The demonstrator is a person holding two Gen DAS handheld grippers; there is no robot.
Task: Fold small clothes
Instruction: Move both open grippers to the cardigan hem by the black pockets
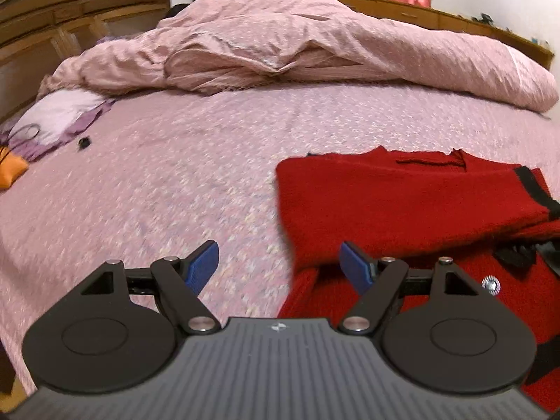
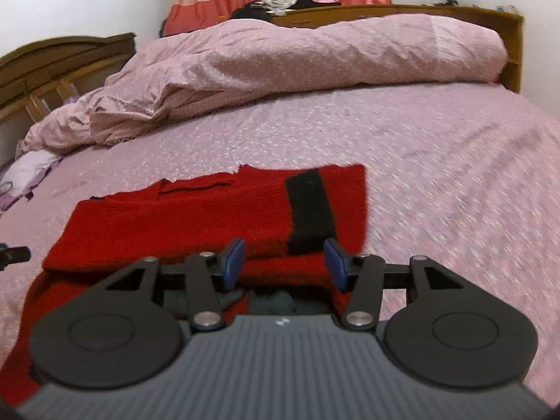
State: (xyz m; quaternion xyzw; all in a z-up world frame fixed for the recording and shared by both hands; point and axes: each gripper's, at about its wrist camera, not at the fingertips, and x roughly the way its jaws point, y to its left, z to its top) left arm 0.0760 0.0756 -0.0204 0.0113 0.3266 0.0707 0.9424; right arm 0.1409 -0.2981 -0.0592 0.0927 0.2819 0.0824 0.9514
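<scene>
A red knitted garment with black trim lies partly folded on the pink bed sheet. My left gripper is open and empty, just above the garment's near left edge. In the right wrist view the same garment shows a black band. My right gripper is open and empty, low over the garment's near right part. A piece of the left gripper shows at the left edge.
A bunched pink duvet lies across the far side of the bed. A wooden headboard stands at the left. A purple cloth, an orange item and a small black object lie at the bed's left.
</scene>
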